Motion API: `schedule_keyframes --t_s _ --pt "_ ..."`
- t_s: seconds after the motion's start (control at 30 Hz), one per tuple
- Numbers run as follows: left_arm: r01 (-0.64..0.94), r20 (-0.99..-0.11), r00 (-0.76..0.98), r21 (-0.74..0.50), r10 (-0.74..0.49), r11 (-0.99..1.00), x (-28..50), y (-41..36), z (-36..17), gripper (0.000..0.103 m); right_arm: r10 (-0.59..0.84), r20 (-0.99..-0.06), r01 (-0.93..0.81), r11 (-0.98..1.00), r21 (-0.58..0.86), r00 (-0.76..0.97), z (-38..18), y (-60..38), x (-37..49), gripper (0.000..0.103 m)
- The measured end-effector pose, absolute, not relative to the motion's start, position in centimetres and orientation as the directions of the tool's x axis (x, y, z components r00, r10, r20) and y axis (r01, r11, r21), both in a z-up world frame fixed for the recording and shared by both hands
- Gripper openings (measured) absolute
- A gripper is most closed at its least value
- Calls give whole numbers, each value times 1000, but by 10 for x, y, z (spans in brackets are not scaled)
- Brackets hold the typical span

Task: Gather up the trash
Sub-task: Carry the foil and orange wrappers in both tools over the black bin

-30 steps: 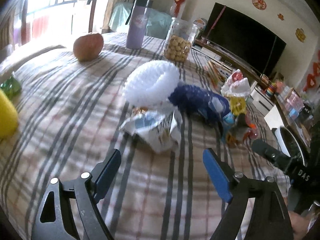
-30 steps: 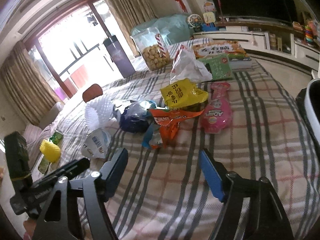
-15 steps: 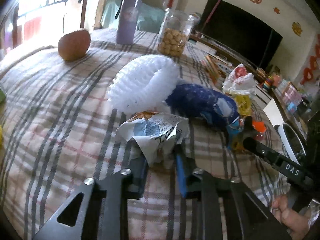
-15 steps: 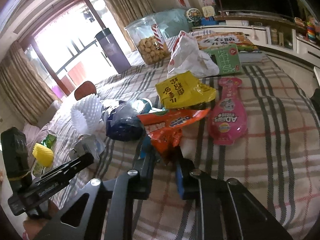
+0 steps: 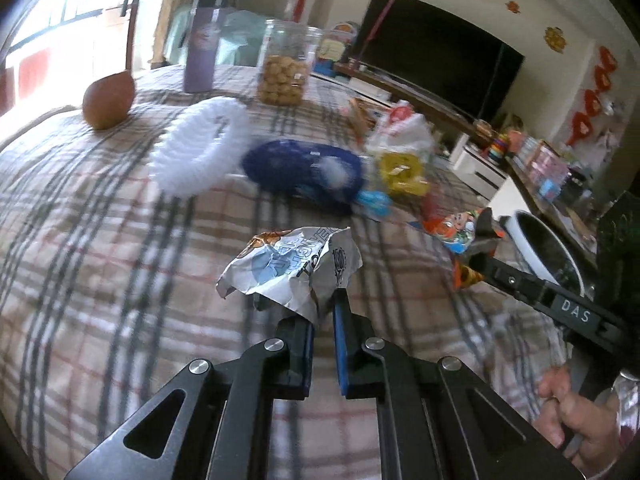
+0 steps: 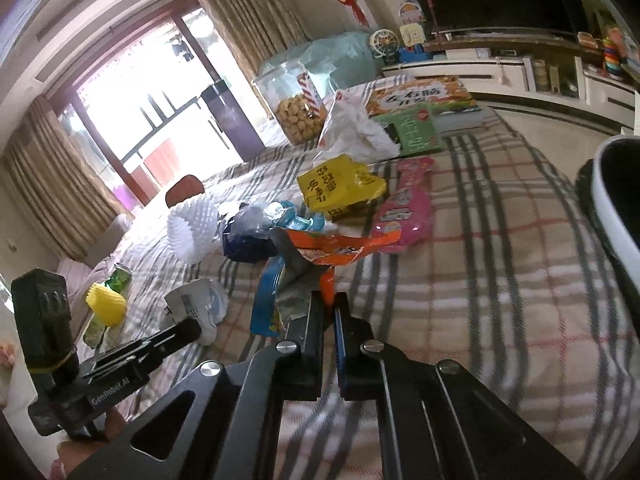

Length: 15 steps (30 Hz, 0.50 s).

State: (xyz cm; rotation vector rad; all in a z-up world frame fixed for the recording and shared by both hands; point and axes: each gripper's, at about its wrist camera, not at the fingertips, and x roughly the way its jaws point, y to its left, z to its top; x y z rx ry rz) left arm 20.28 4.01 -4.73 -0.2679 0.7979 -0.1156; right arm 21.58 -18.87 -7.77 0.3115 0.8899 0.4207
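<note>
My left gripper (image 5: pixel 323 304) is shut on a crumpled white and blue wrapper (image 5: pixel 288 268) and holds it just above the plaid tablecloth (image 5: pixel 100 240). My right gripper (image 6: pixel 327 300) is shut on an orange snack wrapper (image 6: pixel 336 246), lifted off the cloth; it also shows in the left wrist view (image 5: pixel 456 232). A blue bag (image 5: pixel 300 168), a white foam fruit net (image 5: pixel 200 148), a yellow packet (image 6: pixel 340 188), a pink packet (image 6: pixel 404 204) and a white plastic bag (image 6: pixel 352 132) lie on the table.
A black bin with a white rim (image 6: pixel 616 200) stands past the table's right edge. A biscuit jar (image 5: pixel 286 68), a purple flask (image 5: pixel 202 44), a brown fruit (image 5: pixel 108 96), books (image 6: pixel 420 112), a yellow cup (image 6: pixel 106 306) and a green can (image 6: pixel 118 278) are on the table.
Both grippers went from wide open to shut, the left on the white wrapper and the right on the orange wrapper. Both wrappers have since been lifted off the cloth.
</note>
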Motion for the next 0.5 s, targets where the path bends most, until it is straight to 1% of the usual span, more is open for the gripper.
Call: schedule_keyframes --t_s 0.5 --pt "160 -676 670 -274 -308 948 198 -23 -33 7 424 -656 -152 889 431 625 -60 -252 182 4"
